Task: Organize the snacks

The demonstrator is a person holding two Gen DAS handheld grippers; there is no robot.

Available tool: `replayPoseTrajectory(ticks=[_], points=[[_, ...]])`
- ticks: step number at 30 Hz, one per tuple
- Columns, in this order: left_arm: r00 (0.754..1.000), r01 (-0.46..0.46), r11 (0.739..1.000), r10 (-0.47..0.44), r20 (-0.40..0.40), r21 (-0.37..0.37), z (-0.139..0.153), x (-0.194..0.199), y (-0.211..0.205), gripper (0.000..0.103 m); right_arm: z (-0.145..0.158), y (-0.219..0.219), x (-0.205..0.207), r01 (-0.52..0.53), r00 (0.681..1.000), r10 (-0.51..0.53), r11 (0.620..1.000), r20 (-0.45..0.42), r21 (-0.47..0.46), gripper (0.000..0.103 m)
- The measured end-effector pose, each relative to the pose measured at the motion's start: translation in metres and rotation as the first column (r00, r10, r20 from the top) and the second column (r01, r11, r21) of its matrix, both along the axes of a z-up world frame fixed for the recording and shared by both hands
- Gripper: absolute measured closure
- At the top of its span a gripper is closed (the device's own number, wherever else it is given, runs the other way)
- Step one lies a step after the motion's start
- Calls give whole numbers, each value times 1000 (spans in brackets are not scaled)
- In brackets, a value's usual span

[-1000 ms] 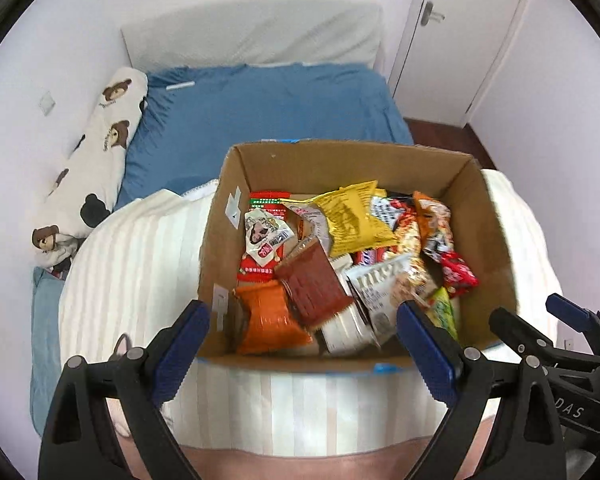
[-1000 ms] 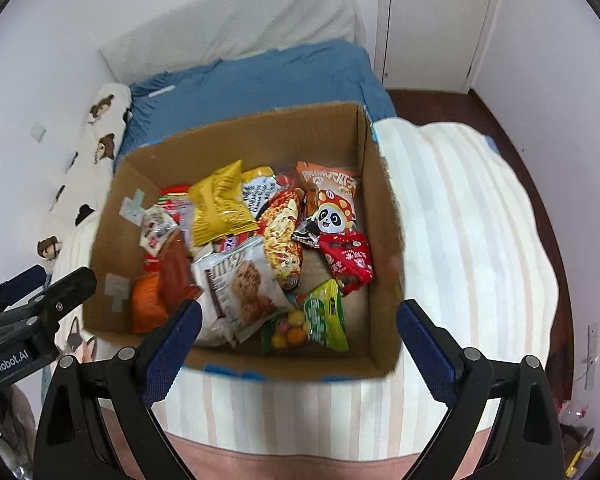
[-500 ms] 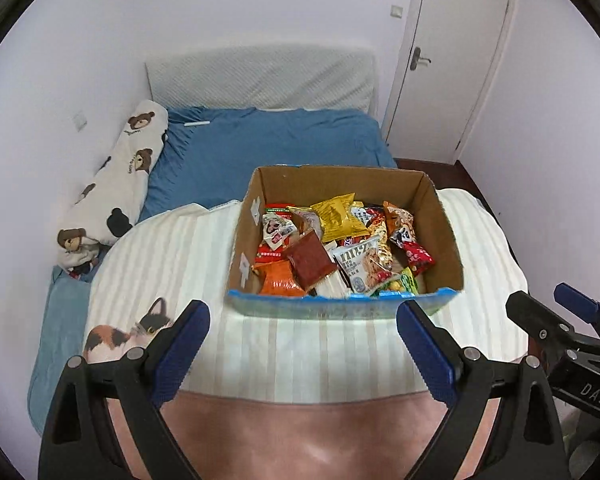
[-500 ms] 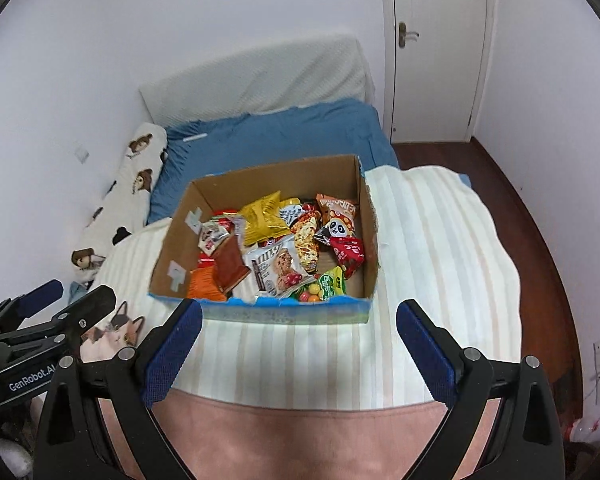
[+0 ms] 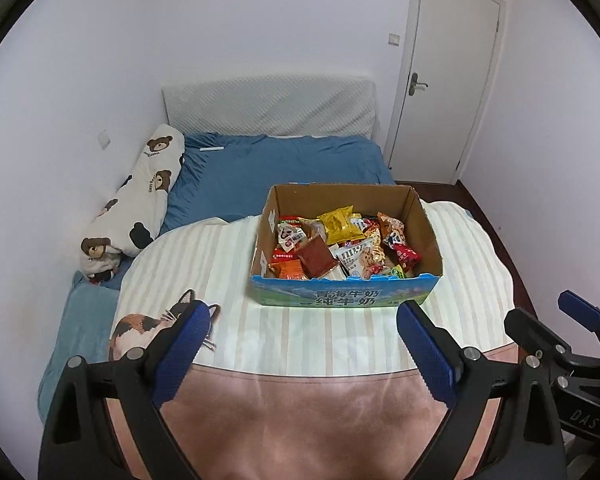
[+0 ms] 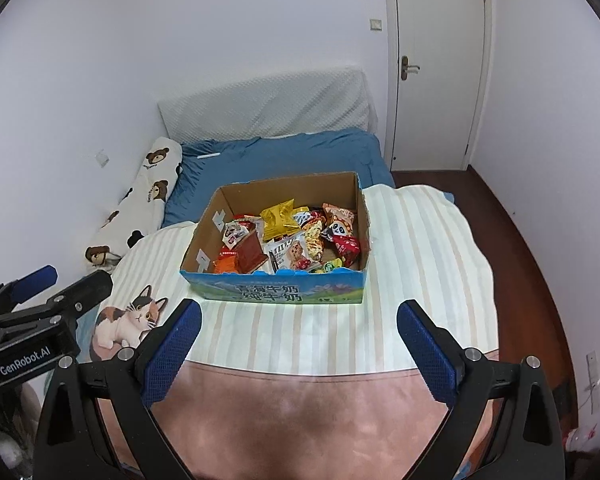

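An open cardboard box [image 5: 426, 222] [image 6: 362, 216] with a blue printed front stands on a striped blanket. It holds several snack packets: a yellow bag [image 5: 339, 224] [image 6: 279, 220], a brown packet [image 5: 317, 257] [image 6: 252, 252], an orange packet [image 5: 290, 270], a cookie packet [image 5: 358, 258] [image 6: 290, 251], a panda packet [image 6: 340, 230]. My left gripper [image 5: 304, 338] is open and empty, well in front of the box. My right gripper [image 6: 298, 338] is open and empty, also in front of the box.
The striped blanket [image 5: 204, 264] with a cat print [image 6: 128, 322] and a pink border [image 5: 300, 412] lies on a bed with a blue sheet [image 5: 284, 164]. A bear-print pillow [image 5: 140, 200] lies along the left wall. A white door [image 5: 448, 80] is at the back right.
Both grippers have pulled back and up from over the box. The box now looks smaller and farther, and its blue front shows. Both grippers stay open.
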State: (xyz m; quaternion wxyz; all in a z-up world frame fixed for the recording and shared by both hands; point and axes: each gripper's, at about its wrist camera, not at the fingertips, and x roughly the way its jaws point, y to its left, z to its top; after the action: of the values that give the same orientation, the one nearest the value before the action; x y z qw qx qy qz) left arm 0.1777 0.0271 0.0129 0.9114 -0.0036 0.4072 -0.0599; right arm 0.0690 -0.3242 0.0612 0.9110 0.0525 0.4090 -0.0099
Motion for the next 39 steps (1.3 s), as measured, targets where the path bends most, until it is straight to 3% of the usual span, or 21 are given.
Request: replayPoseTrajectory(ticks=[8,10,12,27,39], points=[[1000,-16,1000,16,24,-15,6,-11,6,7,17,6,-22,-10,999,11,999,43,-34,0],[1000,-15,1000,15,26,-6,5,-10,4,0,20,5,-22,-5,998,8,999,56,-45,0],[999,-18,1000,18,29,3,2,-6,2,0,21,3,-19,2,998,1,999,66,-48,0],[997,-75,996,74,25,47,-26,45,-6,0,2,-20,33,96,994,-91,993,68,-72,0],[997,-43,996,48,-58,73,-51,88,-19,0,-26,-31,77,137,991,-136,986,19,-91,0]])
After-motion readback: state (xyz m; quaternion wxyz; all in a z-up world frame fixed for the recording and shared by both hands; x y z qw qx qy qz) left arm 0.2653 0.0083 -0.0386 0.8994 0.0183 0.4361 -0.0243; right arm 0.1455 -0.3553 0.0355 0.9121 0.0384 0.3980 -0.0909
